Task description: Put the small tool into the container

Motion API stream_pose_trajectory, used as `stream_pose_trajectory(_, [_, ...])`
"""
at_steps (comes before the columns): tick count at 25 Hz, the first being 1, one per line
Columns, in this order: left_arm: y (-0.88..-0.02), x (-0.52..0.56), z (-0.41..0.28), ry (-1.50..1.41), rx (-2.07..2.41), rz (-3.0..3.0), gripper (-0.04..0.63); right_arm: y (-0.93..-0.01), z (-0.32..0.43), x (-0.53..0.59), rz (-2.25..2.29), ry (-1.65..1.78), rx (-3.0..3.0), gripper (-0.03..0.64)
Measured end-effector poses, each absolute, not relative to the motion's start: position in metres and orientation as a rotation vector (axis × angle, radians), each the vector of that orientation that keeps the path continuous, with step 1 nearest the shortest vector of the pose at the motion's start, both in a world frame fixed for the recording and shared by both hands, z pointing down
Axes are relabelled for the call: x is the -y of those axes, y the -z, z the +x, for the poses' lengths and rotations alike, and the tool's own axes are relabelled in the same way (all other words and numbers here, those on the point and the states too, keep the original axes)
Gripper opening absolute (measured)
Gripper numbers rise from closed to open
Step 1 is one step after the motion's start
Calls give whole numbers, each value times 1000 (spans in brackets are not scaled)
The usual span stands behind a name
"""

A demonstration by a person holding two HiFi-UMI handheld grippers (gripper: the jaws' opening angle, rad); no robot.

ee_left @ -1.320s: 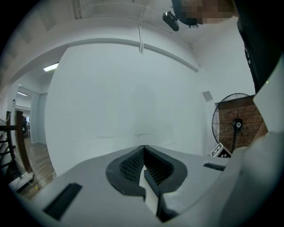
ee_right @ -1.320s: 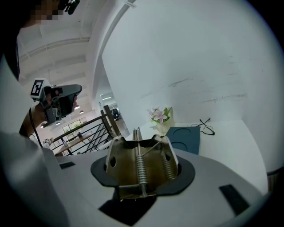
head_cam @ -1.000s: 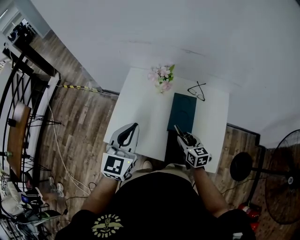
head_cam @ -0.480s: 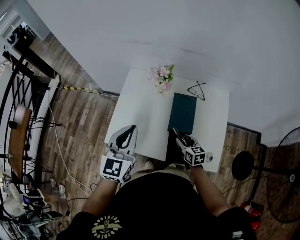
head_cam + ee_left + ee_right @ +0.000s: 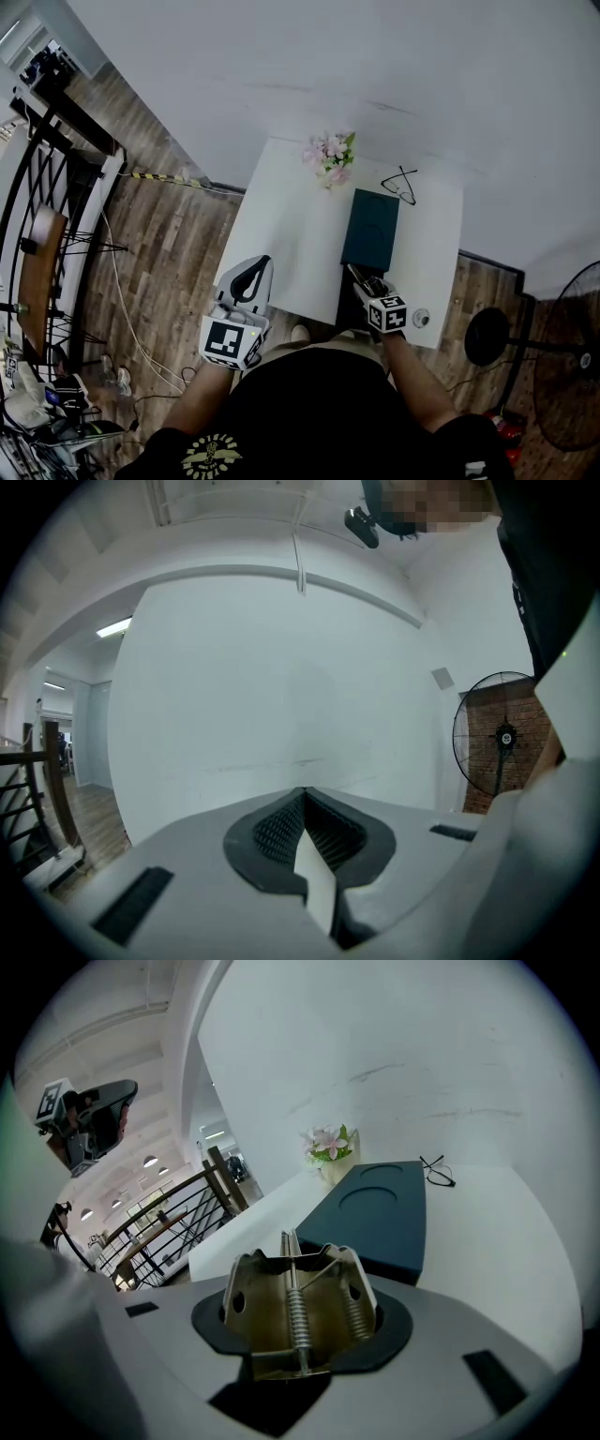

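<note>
Right claw [image 5: 302, 1330] pinched the small tool [image 5: 298, 1288] over the near edge of the white counter [image 5: 281, 220], just short of the dark-teal container [image 5: 380, 1213]. Judged the sound way was to carry it low over the container, level it, and spread the claw only above an opening; none showed from here, the top reading as a flat face with a round recess. Left claw [image 5: 305, 803] was pressed together on nothing at the near left edge, free to steady the container. The tool looked a brass-coloured folded metal frame, coil springs inside, a thin tip pointing far.

Dark container [image 5: 370, 230] on white table [image 5: 281, 234]
</note>
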State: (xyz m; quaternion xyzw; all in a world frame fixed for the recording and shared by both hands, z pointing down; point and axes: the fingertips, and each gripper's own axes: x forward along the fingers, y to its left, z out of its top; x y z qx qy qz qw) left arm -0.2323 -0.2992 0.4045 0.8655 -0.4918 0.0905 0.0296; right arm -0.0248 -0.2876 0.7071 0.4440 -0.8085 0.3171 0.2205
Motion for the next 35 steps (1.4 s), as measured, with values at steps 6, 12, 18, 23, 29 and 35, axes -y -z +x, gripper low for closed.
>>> stream_pose_trajectory(6, [-406,291,-234,-288,1502,2670,6,-723,-29,280,1192,-871,2196,176])
stream_pose_trajectory(12, [-411,289,-236,-297,1502,2664,6,-735,-30,281,1176,-847,2149,176])
stream_pose_trajectory(18, [-410,283,-236,-289,1495,2669,6,-743,-31,281,1168,-840,2078,181])
stream_pose_trajectory(23, [-409,281,-232,-270,1472,2687,6,-739,-36,279,1170,-885,2119,245])
stream_pose_trajectory(29, [-408,276,-224,-257,1432,2714,6,-726,-30,273,1215,-866,2149,256])
stream_pose_trajectory(35, [-406,274,-217,-241,1400,2735,6,-712,-19,267,1272,-837,2158,261])
